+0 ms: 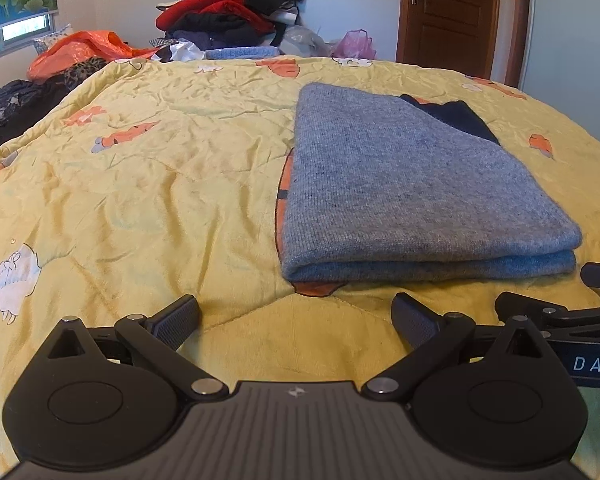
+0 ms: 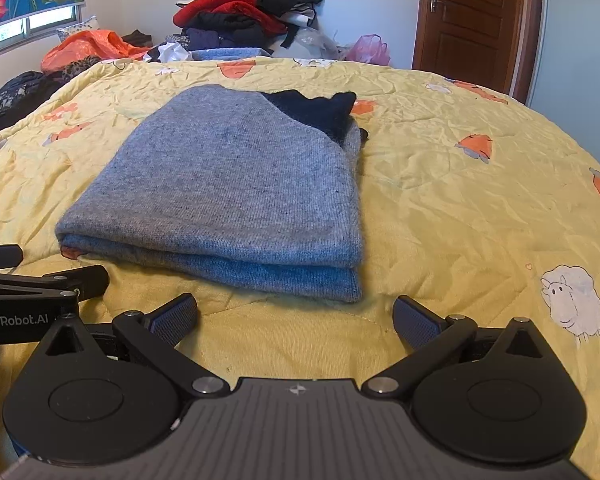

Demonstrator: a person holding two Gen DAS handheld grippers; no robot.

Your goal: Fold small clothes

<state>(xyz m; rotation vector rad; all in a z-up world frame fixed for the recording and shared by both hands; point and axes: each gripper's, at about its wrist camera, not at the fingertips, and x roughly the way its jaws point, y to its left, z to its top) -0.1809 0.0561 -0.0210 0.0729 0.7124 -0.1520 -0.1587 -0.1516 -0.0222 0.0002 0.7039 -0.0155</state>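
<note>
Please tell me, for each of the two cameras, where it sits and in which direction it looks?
Left wrist: sits on the left gripper, faces across the yellow quilt; folded grey sweater lies ahead-right; the right gripper's tips enter at the right edge.
Right wrist: sits on the right gripper; sweater ahead-left; left gripper's tips at left edge.
Shared: sweater, quilt, clothes pile, door.

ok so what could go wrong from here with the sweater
The sweater lies folded, with a dark part poking out at the far end; grabbing one layer could undo the fold. Both grippers, left and right, are open and close together, so they might bump.
</note>
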